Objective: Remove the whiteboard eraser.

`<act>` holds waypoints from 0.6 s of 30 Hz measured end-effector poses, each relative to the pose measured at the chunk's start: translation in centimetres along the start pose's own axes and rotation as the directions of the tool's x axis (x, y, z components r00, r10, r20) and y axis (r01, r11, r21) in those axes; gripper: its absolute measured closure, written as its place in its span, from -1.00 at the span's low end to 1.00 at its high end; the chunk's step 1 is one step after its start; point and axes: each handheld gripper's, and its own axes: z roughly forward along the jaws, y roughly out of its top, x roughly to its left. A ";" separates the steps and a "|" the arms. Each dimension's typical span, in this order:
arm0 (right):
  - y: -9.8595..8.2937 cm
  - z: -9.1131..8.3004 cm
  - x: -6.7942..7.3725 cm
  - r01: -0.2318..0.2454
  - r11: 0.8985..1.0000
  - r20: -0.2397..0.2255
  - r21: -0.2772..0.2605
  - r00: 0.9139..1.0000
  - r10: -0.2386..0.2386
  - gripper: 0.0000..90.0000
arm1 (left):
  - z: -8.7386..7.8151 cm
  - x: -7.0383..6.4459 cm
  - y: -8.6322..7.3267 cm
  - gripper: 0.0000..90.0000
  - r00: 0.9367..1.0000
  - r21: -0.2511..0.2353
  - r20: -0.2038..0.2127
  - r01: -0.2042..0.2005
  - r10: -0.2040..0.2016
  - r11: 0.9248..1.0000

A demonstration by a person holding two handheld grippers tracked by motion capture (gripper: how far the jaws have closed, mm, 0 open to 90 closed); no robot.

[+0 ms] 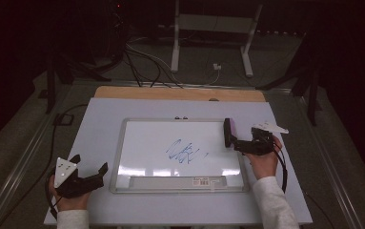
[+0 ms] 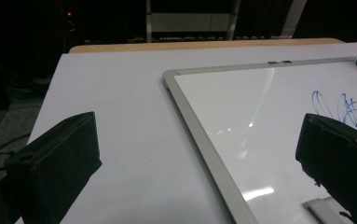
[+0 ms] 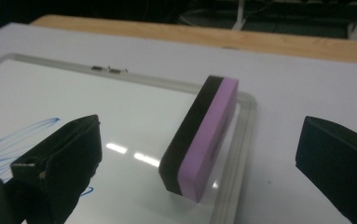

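Two hand-held grippers low on the desk (image 1: 99, 109), one at each side of the whiteboard (image 1: 147, 138). Left hand-held gripper (image 1: 90, 168) near the front left corner of the board, jaws wide apart, nothing between them. Grey three-cornered plate (image 1: 64, 171) on top of it. Black cable (image 1: 50, 202) hanging by the left hand (image 1: 70, 200). Seen from the left gripper view: white desk top and the board's grey frame (image 2: 199, 135) between the two black jaws.

Right hand-held gripper (image 1: 228, 138) at the right edge of the board, held by the right hand (image 1: 265, 162) in a white sleeve (image 1: 273, 202). Jaws open here too, spread wide. Eraser (image 3: 202, 140) standing on its long edge between them, black on one side, purple on the other. Not touched by either jaw in the right gripper view. Sits on the white part of the board, just beside the right frame, near the top right corner.

Blue scribble (image 1: 184, 151) in the middle of the board, left of the eraser. Barcode sticker (image 1: 204, 181) on the tray at the board's front edge.

Farther back: strip of brown wood (image 1: 170, 93) along the far edge of the desk. Then dark floor, black cables (image 1: 142, 67) and white stand legs (image 1: 175, 47).
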 end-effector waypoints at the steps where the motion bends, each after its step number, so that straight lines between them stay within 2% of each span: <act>1: 0.0 0.3 0.1 0.003 1.000 0.002 0.011 1.000 -0.003 -0.99 | 0.0 0.0 0.0 -0.99 1.000 0.000 -0.001 -0.001 0.001 1.000; 4: -0.2 1.2 0.2 -0.002 1.000 0.000 0.030 1.000 0.002 -0.97 | 0.0 0.0 0.0 -0.99 1.000 0.004 -0.003 -0.003 0.003 1.000; 8: -0.4 2.0 -0.2 -0.034 0.998 0.008 0.056 0.999 0.033 -0.81 | 0.1 -0.1 0.0 -0.99 1.000 0.007 -0.002 -0.011 0.011 1.000; 9: -0.4 2.2 -0.3 -0.039 0.997 0.013 0.060 0.999 0.039 -0.71 | 0.1 -0.2 0.0 -0.99 1.000 0.009 -0.002 -0.014 0.014 1.000; 12: -0.6 2.6 -0.5 -0.060 0.996 0.014 0.071 0.998 0.060 -0.63 | 0.2 -0.2 0.0 -0.99 1.000 0.013 -0.002 -0.018 0.018 1.000; 15: -0.8 3.0 -0.1 -0.070 0.994 0.011 0.078 0.998 0.070 -0.51 | 0.3 -0.2 -0.1 -0.99 1.000 0.015 -0.001 -0.018 0.018 1.000; 18: -1.0 3.5 0.5 -0.062 0.994 0.032 0.095 0.998 0.059 -0.41 | 0.3 -0.3 -0.1 -0.99 1.000 0.016 -0.001 -0.018 0.018 1.000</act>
